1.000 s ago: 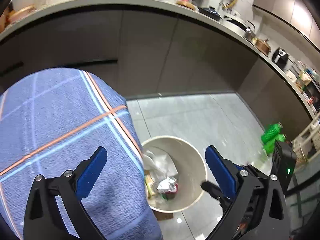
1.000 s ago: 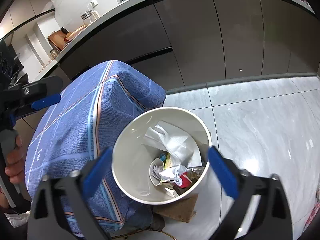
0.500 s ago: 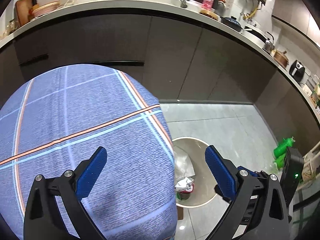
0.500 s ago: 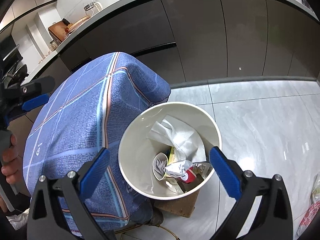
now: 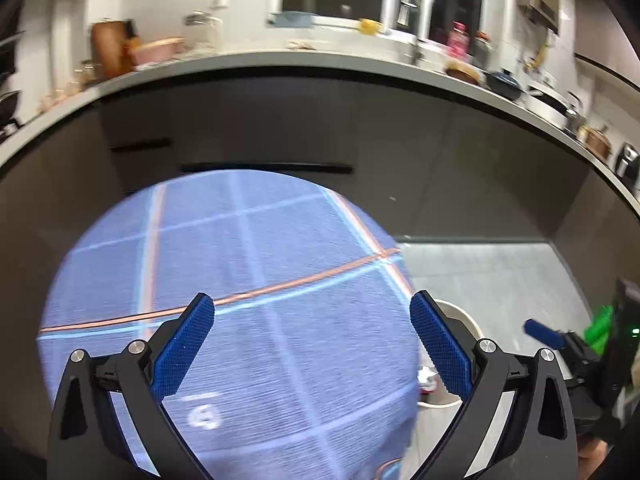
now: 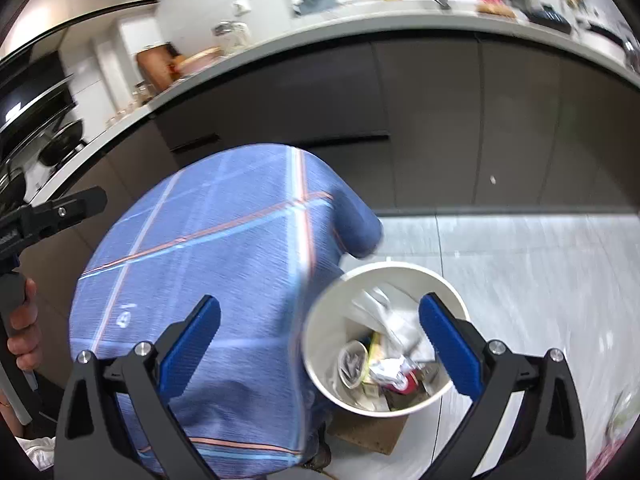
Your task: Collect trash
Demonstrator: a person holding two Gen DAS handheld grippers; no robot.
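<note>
Both your tongs, left (image 5: 312, 344) and right (image 6: 319, 344), are spread wide and empty above the blue-clothed table (image 6: 208, 264); the bin (image 6: 320, 360) of trash (image 6: 390, 368) sits beside it, so scan for leftovers.

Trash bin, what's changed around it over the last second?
Both views tilted up toward the counter; the trash bin slid lower right, now mostly hidden behind the blue tablecloth in the left view. Both hand-held grippers, left and right, stayed open and empty.
</note>
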